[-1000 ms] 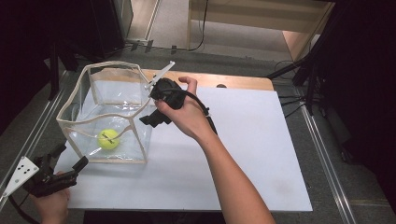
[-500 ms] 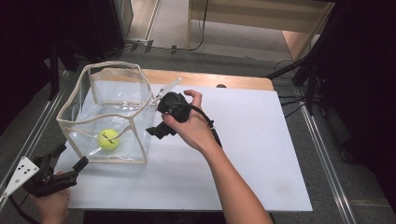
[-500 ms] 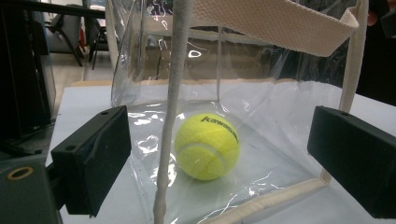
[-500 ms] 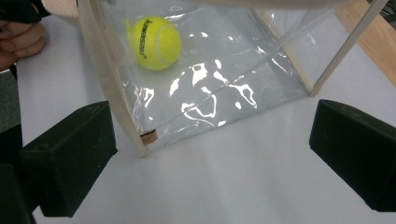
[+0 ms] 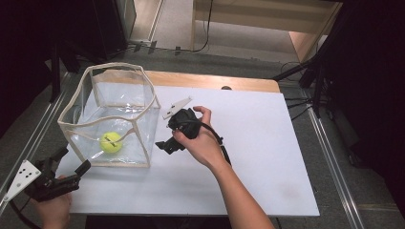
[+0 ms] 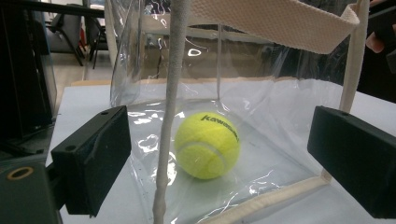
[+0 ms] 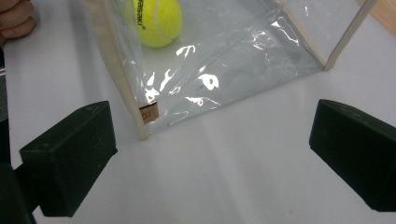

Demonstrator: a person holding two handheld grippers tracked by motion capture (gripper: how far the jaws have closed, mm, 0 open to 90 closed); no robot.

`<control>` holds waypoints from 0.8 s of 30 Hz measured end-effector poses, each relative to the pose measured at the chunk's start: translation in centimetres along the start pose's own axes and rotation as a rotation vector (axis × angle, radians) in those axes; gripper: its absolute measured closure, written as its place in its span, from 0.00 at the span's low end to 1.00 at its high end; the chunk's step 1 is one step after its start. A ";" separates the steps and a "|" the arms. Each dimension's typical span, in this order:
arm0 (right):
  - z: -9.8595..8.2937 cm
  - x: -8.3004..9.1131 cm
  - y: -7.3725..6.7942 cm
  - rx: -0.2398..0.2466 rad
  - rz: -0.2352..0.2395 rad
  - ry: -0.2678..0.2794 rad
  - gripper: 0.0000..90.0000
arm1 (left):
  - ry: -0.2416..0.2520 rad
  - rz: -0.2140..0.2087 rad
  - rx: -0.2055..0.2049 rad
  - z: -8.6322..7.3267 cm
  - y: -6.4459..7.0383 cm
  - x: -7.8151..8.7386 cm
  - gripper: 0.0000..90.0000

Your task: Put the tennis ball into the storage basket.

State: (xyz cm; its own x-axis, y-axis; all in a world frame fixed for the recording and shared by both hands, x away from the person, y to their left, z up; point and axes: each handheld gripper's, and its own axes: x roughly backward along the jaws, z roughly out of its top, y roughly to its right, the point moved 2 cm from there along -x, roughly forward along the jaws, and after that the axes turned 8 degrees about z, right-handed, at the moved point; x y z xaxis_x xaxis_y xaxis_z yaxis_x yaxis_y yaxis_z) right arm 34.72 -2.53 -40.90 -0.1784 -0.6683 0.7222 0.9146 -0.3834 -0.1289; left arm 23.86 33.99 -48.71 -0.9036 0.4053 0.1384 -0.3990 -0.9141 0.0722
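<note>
Tennis ball [image 5: 111, 142], yellow-green, black lettering on it, sits on the floor of the clear plastic bag [image 5: 143, 125], toward its near-left corner. Bag stands open-topped on the white board [image 5: 267, 157], cream webbing along its rim and edges; a small brown tag [image 7: 150, 112] sits low on one corner seam. My right gripper [image 5: 165, 145] is just beside the bag's right wall, outside it, low over the board; jaws wide apart, nothing between them, the bag's corner seam ahead of them in the right gripper view. My left gripper [image 5: 76, 167] is at the board's near-left corner, close to the bag's front corner, jaws spread wide and empty. In the left gripper view the ball lies beyond the plastic, between the two pads [image 6: 93, 161].
</note>
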 end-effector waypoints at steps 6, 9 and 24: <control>-1.5 -0.8 -0.2 -0.006 -0.005 0.014 0.00 | -0.001 0.001 -0.001 0.0 0.0 0.0 0.07; -1.9 -1.0 -0.3 -0.010 -0.004 0.027 0.00 | -0.002 0.000 -0.002 0.0 0.1 0.0 0.07; -5.5 -0.4 -0.4 -0.030 -0.031 0.120 0.00 | -0.008 0.001 -0.010 0.0 0.1 -0.1 0.07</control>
State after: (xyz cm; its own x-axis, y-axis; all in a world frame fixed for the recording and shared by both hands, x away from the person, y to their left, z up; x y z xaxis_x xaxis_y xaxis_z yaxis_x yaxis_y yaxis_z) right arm 32.40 -5.59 -44.86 -0.2503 -0.7266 0.6398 0.8968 -0.4230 -0.1296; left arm 23.87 33.83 -48.75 -0.9029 0.4043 0.1462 -0.3995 -0.9146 0.0626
